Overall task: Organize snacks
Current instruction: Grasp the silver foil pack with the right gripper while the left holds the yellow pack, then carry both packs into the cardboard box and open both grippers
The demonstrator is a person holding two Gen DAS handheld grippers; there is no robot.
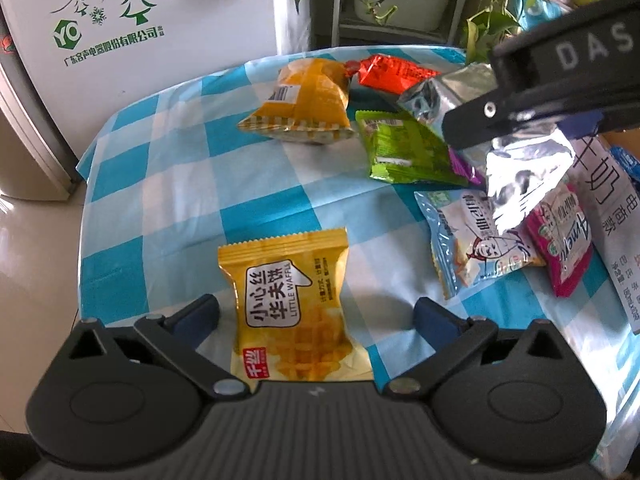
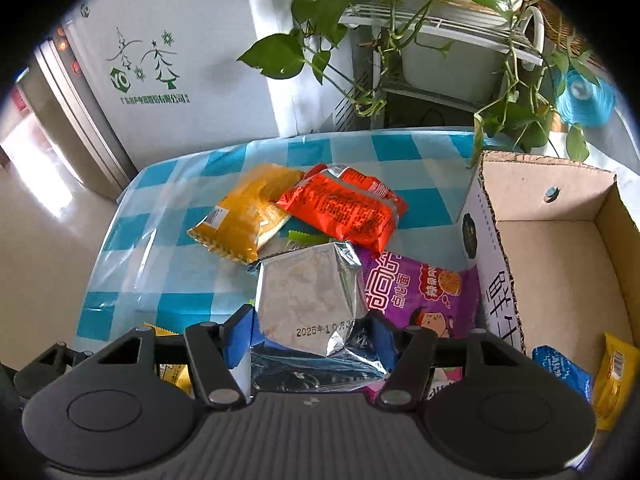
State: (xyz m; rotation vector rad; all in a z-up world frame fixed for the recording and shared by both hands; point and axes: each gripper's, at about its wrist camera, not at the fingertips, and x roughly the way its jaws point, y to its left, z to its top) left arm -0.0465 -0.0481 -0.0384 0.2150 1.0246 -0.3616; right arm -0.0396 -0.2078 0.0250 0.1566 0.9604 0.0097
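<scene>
Silver packet (image 2: 310,300) clamped between right fingers (image 2: 236,338).

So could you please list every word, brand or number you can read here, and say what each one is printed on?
"LITTLE WAFFLE": yellow waffle packet between the open left gripper fingers.
"DAS": black arm of the right gripper.
"2025" date stamp: silver packet clamped in the right gripper.
"YC" logo: white carton.
Chinese print on the other packets and cardboard box: too small to read.

The yellow packet (image 1: 292,312) between the left claw's fingers read "LITTLE WAFFLE"; the silver pouch (image 2: 312,300) in the right claw bore "2025".
</scene>
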